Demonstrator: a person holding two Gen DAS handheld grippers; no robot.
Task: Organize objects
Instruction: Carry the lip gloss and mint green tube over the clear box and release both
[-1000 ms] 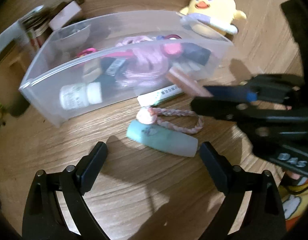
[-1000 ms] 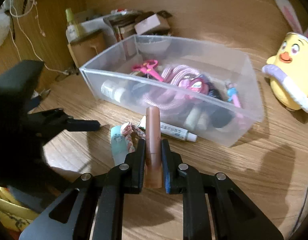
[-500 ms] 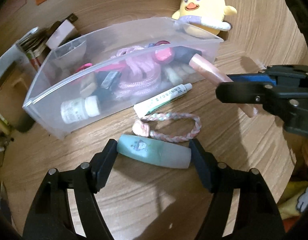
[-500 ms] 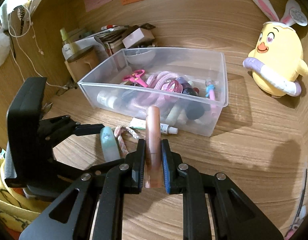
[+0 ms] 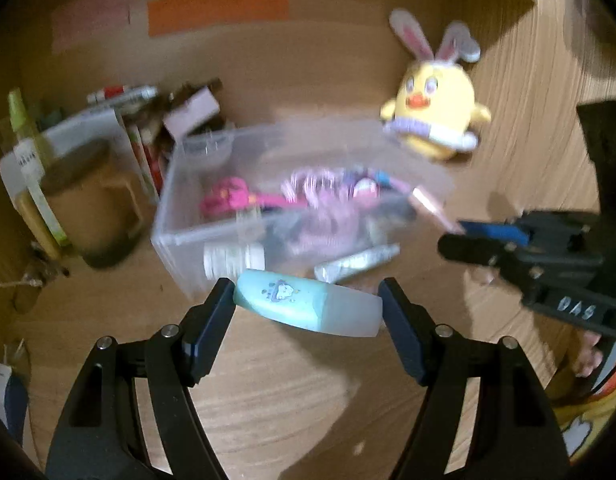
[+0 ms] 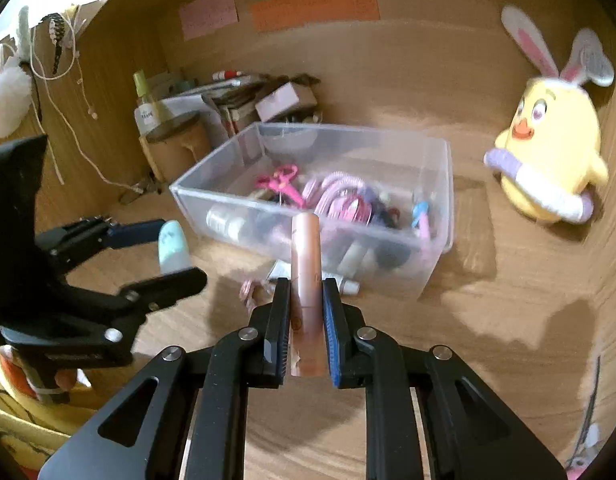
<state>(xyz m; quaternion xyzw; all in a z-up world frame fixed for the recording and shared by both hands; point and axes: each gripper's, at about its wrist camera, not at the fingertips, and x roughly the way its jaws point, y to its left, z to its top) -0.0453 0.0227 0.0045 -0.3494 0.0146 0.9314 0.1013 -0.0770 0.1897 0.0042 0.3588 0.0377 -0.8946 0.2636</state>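
My left gripper point(image 5: 306, 304) is shut on a pale teal tube point(image 5: 305, 307), held crosswise and lifted above the wooden desk; it also shows in the right wrist view point(image 6: 172, 246). My right gripper point(image 6: 305, 312) is shut on a pink-brown tube point(image 6: 305, 280) that points forward; this tube shows in the left wrist view point(image 5: 432, 208) by the bin's right end. The clear plastic bin point(image 6: 436, 256), holding several small items, stands ahead of both grippers; it also shows in the left wrist view point(image 5: 169, 236).
A white tube point(image 5: 356, 266) and a braided pink cord point(image 6: 247, 292) lie on the desk in front of the bin. A yellow chick plush point(image 6: 548, 164) stands to the right. Books, bottles and a stool point(image 6: 175, 140) crowd the back left.
My left gripper closed on the teal tube and lifted it off the desk. My right gripper rose and drew back a little with the pink-brown tube.
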